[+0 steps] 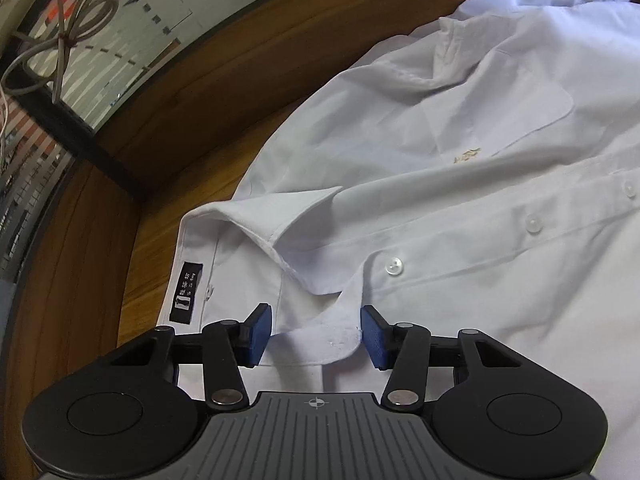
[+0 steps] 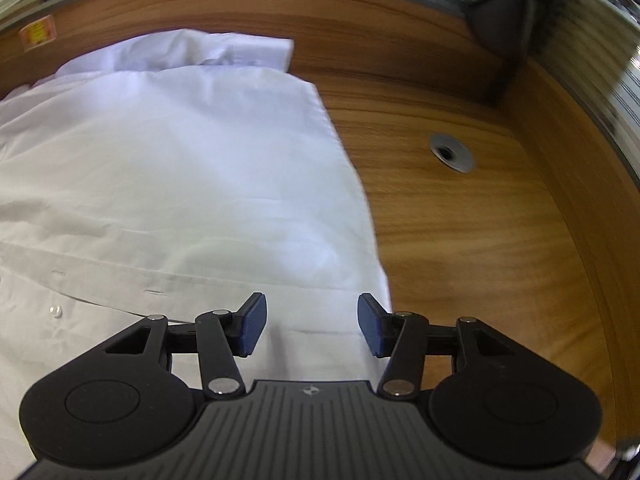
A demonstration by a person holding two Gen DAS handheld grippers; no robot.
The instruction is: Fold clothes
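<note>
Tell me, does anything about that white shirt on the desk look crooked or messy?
Yes. The white shirt lies buttoned but rumpled: deep creases run across the chest pocket, and the far sleeve is bunched up at the table's back edge. One collar point sticks up instead of lying flat.

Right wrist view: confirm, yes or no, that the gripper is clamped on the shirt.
No: the right gripper has its blue pads apart above the white shirt, and no cloth is pinched between them.
</note>
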